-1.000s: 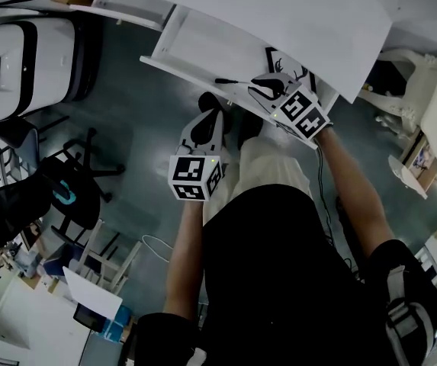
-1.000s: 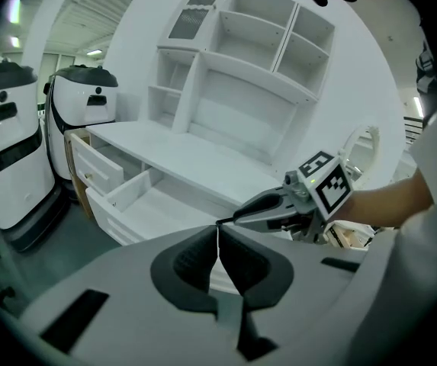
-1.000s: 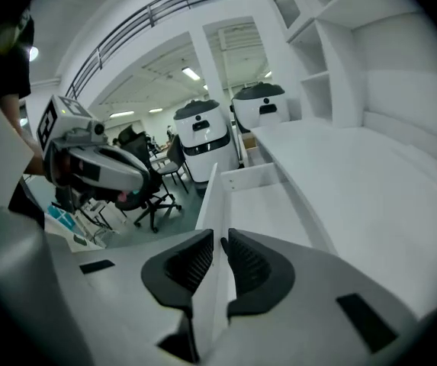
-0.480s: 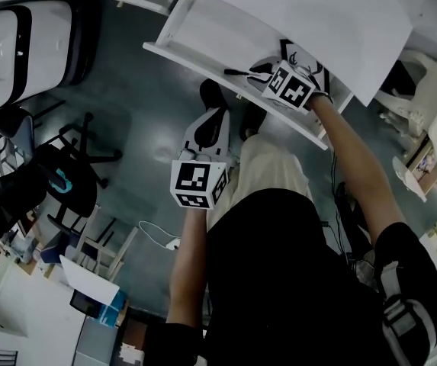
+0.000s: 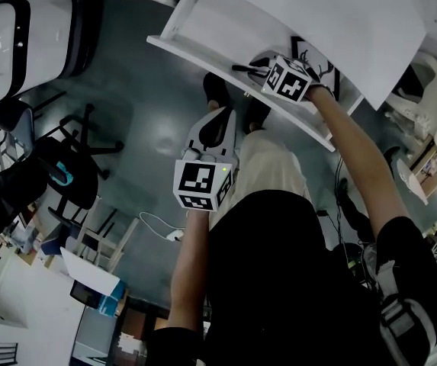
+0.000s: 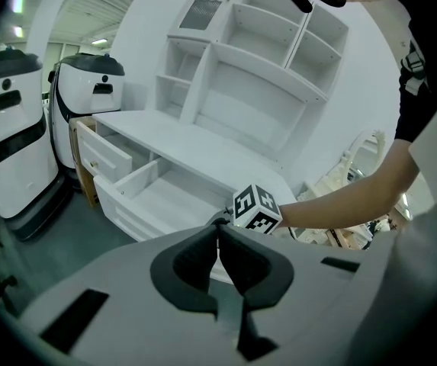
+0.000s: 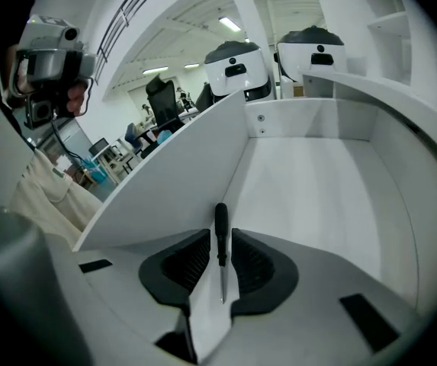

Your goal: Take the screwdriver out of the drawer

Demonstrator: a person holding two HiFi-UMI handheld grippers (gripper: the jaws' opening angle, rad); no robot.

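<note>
Black-and-white square markers (image 5: pixel 288 80) on right claw (image 7: pixel 220 241); screwdriver (image 7: pixel 220 221) between its parted jaws.

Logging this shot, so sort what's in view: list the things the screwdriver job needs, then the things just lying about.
Job in hand:
- screwdriver, lying in the open drawer
- right tool, jaws apart on either side of the screwdriver's handle

Just lying about:
- left tool, shut and empty, short of the drawer
- office chair
- white machines
- shelf unit
</note>
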